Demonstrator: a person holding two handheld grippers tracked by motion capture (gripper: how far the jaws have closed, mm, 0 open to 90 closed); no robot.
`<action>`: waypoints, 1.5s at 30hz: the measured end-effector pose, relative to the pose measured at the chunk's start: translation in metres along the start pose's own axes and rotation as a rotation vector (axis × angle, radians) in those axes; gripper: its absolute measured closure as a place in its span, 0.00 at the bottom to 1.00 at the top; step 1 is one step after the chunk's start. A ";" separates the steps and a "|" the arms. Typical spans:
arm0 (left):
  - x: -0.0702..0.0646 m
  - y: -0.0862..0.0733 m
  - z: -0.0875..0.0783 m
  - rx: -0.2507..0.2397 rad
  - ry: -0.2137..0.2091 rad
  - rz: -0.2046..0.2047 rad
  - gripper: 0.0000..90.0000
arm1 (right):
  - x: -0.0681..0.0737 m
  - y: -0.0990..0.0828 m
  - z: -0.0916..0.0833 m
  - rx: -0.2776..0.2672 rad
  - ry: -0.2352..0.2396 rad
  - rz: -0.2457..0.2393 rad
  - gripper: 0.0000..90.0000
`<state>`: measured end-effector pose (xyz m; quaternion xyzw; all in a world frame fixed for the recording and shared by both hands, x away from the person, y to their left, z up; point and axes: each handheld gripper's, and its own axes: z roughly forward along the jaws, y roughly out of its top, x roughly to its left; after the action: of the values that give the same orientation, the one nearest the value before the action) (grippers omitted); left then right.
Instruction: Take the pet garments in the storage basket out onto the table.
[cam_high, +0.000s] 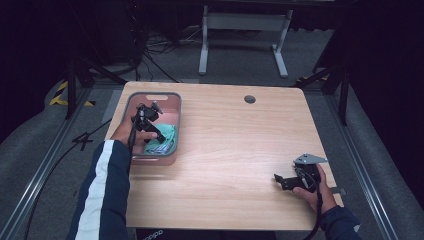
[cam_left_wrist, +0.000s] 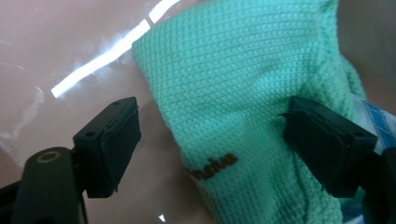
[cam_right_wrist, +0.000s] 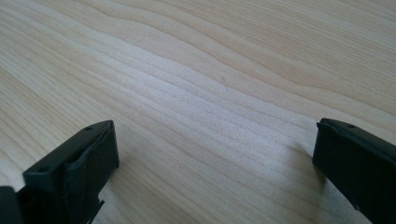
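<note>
High view: the left gripper (cam_high: 159, 121) reaches into a pink plastic rectangular bin (cam_high: 152, 96) at the near-left of the light wooden table (cam_high: 235, 145), over a mint-green knitted cloth (cam_high: 167, 135) lying in it. The right gripper (cam_high: 284, 181) rests low over the table's near-right part, well apart.

Left gripper view: jaws stand wide, with the mint-green knitted cloth (cam_left_wrist: 243, 88) between them; the right-hand pad touches its fold, the other is clear.

Right gripper view: jaws gape wide over bare wood (cam_right_wrist: 210, 93).
</note>
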<state>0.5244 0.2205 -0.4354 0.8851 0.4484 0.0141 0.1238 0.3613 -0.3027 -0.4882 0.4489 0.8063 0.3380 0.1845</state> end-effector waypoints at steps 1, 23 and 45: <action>0.000 0.001 0.002 0.008 -0.003 -0.004 0.21 | 0.000 0.000 0.000 0.000 0.000 0.000 0.01; 0.001 0.002 -0.004 -0.008 -0.073 -0.037 0.72 | 0.000 0.001 0.001 0.002 0.000 -0.007 0.01; 0.004 -0.014 -0.054 -0.247 0.019 -0.063 0.85 | 0.000 0.001 0.000 0.000 -0.002 -0.002 0.01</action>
<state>0.5083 0.2424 -0.3867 0.8484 0.4721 0.0735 0.2279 0.3616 -0.3020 -0.4881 0.4484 0.8066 0.3373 0.1856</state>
